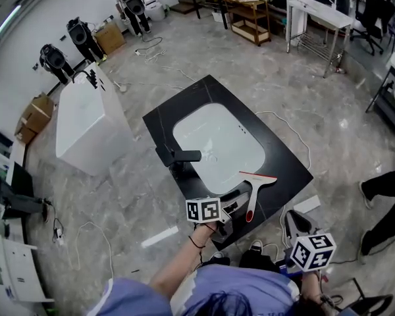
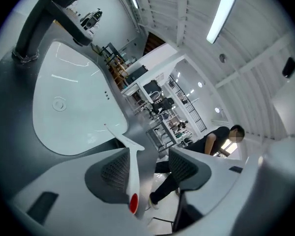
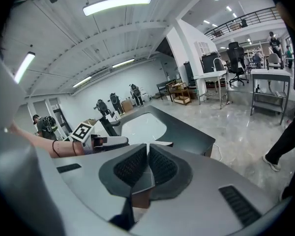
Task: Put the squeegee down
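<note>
My left gripper (image 2: 147,157) had its jaws wide open, and the white red-tipped squeegee (image 1: 255,188) lay flat on the black counter (image 1: 166,120) by the basin (image 1: 217,140). My right gripper (image 3: 147,162) had its jaws closed, empty. Figured I should back straight out without clipping the handle.

One squeegee (image 1: 255,188), one sink (image 1: 217,143), two claws.
On the single black counter (image 1: 276,157) there is one white sink with one black faucet (image 1: 178,157) and one white squeegee with a red-tipped handle. The claws number two: the left claw (image 2: 150,154) and the right claw (image 3: 147,149). Around them stand one white cabinet (image 1: 92,120), three dark machines (image 1: 84,37) along the wall, two cardboard boxes (image 1: 34,117), one wooden shelf cart (image 1: 247,12) and one bystander (image 1: 385,186) at the right edge.
</note>
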Demonstrator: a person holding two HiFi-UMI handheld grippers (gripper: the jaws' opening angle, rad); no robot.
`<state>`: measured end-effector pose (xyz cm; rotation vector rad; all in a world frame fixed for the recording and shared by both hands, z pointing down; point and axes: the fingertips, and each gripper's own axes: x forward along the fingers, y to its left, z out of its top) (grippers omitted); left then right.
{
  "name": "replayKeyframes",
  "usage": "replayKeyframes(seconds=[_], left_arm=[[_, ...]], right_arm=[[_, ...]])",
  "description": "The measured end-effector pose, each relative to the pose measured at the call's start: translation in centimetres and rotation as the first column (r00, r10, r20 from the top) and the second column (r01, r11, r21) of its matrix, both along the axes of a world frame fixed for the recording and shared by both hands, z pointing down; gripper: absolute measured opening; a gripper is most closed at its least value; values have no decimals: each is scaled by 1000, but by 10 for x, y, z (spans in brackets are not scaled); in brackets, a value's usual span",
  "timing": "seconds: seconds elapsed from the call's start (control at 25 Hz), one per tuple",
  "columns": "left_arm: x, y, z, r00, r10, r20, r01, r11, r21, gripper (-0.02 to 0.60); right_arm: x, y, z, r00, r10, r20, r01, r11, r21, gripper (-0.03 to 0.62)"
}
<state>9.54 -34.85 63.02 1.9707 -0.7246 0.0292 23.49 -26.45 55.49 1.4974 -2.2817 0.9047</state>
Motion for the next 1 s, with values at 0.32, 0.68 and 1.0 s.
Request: replayKeyframes(seconds=[0.32, 0.68, 1.0], left_arm=[[-57, 60, -46, 998, 30, -58, -23, 993, 117, 230], [-143, 106, -75, 996, -52, -73, 66, 976, 206, 187], [-187, 131, -84, 997, 18, -75, 3, 964, 266, 173]], right_arm=[[-34, 11, -3, 1000, 0, -19, 0, 1000, 11, 31], [-103, 34, -6, 999, -5, -38, 5, 1000, 19, 31], [-178, 78, 3, 999, 30, -36, -29, 999, 18, 31]])
